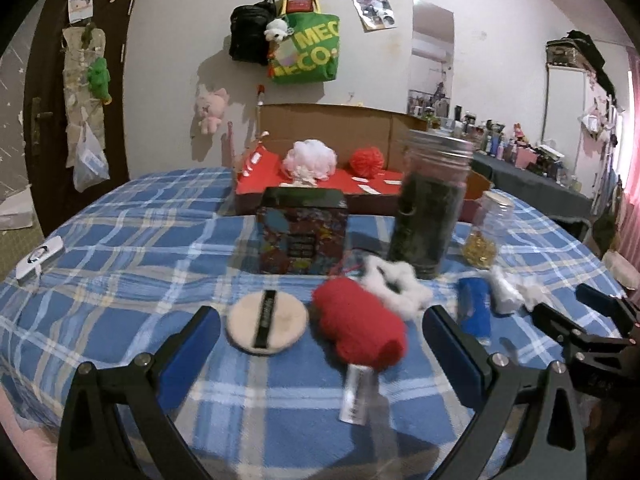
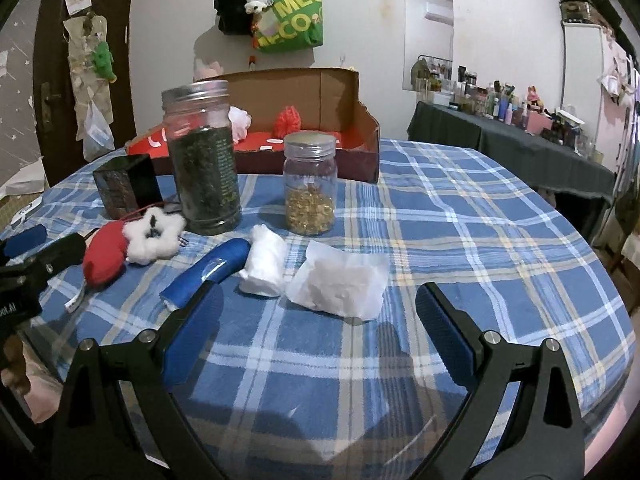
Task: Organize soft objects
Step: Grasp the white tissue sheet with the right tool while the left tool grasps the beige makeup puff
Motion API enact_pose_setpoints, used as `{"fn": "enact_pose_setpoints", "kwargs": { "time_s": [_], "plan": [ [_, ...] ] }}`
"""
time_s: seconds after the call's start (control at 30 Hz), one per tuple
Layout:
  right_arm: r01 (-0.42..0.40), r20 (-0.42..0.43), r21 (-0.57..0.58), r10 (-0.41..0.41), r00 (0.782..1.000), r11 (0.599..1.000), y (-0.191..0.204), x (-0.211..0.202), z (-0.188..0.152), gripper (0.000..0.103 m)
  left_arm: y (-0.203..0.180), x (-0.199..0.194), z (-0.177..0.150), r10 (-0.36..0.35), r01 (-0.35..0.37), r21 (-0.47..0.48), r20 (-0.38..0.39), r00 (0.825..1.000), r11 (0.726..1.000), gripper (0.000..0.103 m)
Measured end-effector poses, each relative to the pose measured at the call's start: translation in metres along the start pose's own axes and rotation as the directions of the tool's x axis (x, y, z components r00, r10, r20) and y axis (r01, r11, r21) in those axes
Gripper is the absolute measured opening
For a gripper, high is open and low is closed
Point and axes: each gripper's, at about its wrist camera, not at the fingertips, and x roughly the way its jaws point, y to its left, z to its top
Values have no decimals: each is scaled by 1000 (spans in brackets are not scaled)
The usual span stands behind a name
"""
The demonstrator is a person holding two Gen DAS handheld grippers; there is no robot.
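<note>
Left wrist view: left hand-held gripper (image 1: 322, 334) spread wide, empty, low over the plaid counter (image 1: 140, 240); red plush roll (image 1: 360, 320) lying between the fingers, just right of the round powder puff (image 1: 267, 322). Best centred over the roll, then squeezed gently.

Right wrist view: right hand-held gripper (image 2: 320, 314) likewise open, empty; white tissue packet (image 2: 340, 284) just ahead, right of the cotton roll (image 2: 264, 266). Cardboard box (image 2: 360, 132) behind the jars probably the destination.

The blue checked cloth (image 2: 440, 216) looks soft and matt. The red sock (image 1: 362, 330) is fuzzy. The big jar (image 2: 206, 168) is shiny clear plastic with a metal-looking lid.
</note>
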Motion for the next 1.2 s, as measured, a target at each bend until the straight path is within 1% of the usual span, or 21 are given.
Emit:
{"fn": "enact_pose_setpoints", "kwargs": {
  "time_s": [0.1, 0.2, 0.33, 0.37, 0.43, 0.5, 0.53, 0.57, 0.6, 0.63, 0.67, 0.7, 0.73, 0.77, 0.8, 0.83, 0.87, 0.9, 0.97, 1.1, 1.2],
  "plan": [
    [6, -16, 9, -6, 1000, 1000, -5, 7, 5, 98, 7, 4, 4, 33, -33, 4, -3, 999, 999, 103],
    [22, -33, 19, -21, 999, 1000, -13, 17, 11, 98, 19, 10, 10, 51, -51, 3, -20, 998, 999, 103],
    [41, -64, 32, -39, 997, 999, -22, 29, 16, 98, 39, 23, 15, 95, -96, 0, -68, 993, 995, 103],
    [34, -77, 42, -31, 997, 999, -25, 33, 16, 98, 43, 27, 15, 102, -102, 4, -83, 991, 995, 103],
    [21, -96, 52, -16, 995, 998, -27, 36, 18, 98, 49, 35, 15, 103, -103, 12, -119, 987, 995, 103],
    [21, -116, 45, -16, 993, 999, -27, 39, 19, 96, 53, 42, 14, 88, -87, 14, -146, 985, 996, 103],
    [20, -127, 35, -16, 992, 999, -25, 41, 19, 92, 54, 44, 14, 82, -81, 14, -157, 984, 997, 98],
    [19, -141, 23, -16, 990, 1000, -24, 44, 19, 84, 55, 47, 13, 75, -73, 17, -172, 982, 997, 92],
    [18, -150, 14, -16, 988, 1000, -23, 46, 18, 80, 56, 50, 11, 68, -65, 20, -189, 980, 998, 90],
    [14, -162, 6, -12, 987, 1000, -22, 48, 17, 73, 56, 53, 10, 56, -52, 21, -204, 977, 998, 86],
    [3, -165, 3, -2, 986, 1000, -22, 49, 16, 64, 55, 54, 9, 38, -34, 22, -209, 977, 999, 79],
    [-3, -163, 1, 3, 987, 1000, -22, 49, 15, 60, 54, 54, 9, 23, -18, 26, -208, 978, 1000, 73],
    [-8, -160, -2, 8, 987, 1000, -22, 49, 14, 53, 52, 53, 8, 19, -12, 38, -205, 979, 999, 59],
    [-15, -154, -5, 14, 988, 1000, -21, 48, 14, 41, 50, 53, 7, 17, -6, 54, -202, 979, 999, 43],
    [-28, -149, -10, 26, 988, 1000, -20, 47, 13, 34, 47, 53, 7, 5, 8, 66, -197, 980, 998, 40],
    [-37, -145, -14, 34, 989, 999, -19, 46, 13, 28, 45, 52, 6, -15, 30, 75, -190, 982, 997, 28],
    [-44, -143, -20, 40, 989, 999, -19, 45, 13, 22, 45, 52, 7, -25, 40, 76, -187, 982, 996, 12],
    [-52, -136, -23, 48, 990, 998, -18, 44, 13, 18, 43, 51, 7, -42, 57, 76, -189, 981, 995, 12],
    [-53, -124, -28, 49, 991, 998, -17, 41, 14, 15, 41, 50, 9, -68, 83, 73, -188, 980, 994, 11],
    [-68, -93, -21, 65, 993, 997, -17, 34, 16, 15, 36, 46, 12, -84, 98, 75, -173, 981, 992, 10],
    [-95, -75, -12, 94, 993, 995, -16, 28, 20, 15, 34, 41, 15, -101, 113, 71, -159, 982, 991, 10]
  ]
}}
